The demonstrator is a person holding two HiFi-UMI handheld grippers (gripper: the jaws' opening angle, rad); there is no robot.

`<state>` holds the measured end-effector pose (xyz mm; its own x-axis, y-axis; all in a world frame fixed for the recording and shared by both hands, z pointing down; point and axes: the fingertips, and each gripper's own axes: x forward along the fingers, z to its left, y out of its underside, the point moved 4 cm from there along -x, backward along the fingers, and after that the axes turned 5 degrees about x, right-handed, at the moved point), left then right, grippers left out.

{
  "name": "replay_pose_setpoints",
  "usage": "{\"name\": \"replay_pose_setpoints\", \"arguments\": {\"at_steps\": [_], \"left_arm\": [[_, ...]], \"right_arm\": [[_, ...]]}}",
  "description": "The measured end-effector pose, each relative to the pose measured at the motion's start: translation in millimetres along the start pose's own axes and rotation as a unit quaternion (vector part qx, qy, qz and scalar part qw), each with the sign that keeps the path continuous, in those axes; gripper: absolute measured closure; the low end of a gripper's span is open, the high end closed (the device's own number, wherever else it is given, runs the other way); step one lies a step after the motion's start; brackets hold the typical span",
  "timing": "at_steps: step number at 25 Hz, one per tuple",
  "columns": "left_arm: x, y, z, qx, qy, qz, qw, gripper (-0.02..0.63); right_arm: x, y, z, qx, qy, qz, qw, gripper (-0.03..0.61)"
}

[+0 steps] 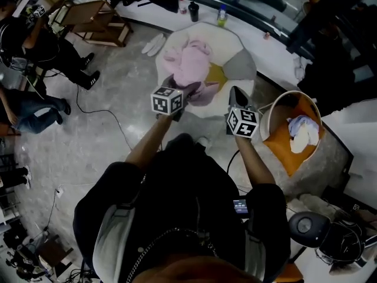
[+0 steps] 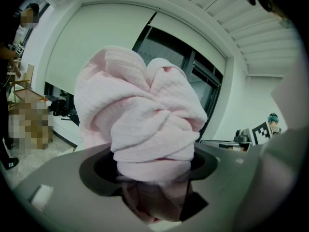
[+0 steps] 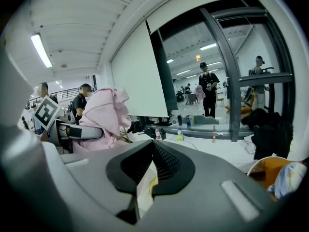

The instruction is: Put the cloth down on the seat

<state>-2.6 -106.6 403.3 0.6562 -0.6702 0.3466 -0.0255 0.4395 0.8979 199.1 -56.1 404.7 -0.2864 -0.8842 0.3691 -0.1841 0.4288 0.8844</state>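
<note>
While the left gripper (image 1: 188, 91), jaws wide, clamps the bunched pink cloth (image 1: 189, 63) over the seat (image 1: 234, 41), lowering and release appear due next; right gripper (image 1: 237, 94) closed, empty.

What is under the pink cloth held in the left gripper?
The pale round seat, with a yellow patch and a grey patch showing beside the pink cloth. The seat's middle is covered by it.

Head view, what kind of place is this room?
Probably a big indoor workspace or studio: people sit among cables on the floor, and a long white ledge holds bottles beside tall windows.
</note>
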Motion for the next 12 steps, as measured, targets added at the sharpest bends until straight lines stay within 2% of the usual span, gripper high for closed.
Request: {"name": "replay_pose_setpoints", "arguments": {"at_steps": [12], "left_arm": [[12, 4, 12, -0.018, -0.006, 0.007, 0.9998, 0.255]], "right_arm": [[22, 2, 2, 0.001, -0.009, 0.015, 1.0, 0.577]]}}
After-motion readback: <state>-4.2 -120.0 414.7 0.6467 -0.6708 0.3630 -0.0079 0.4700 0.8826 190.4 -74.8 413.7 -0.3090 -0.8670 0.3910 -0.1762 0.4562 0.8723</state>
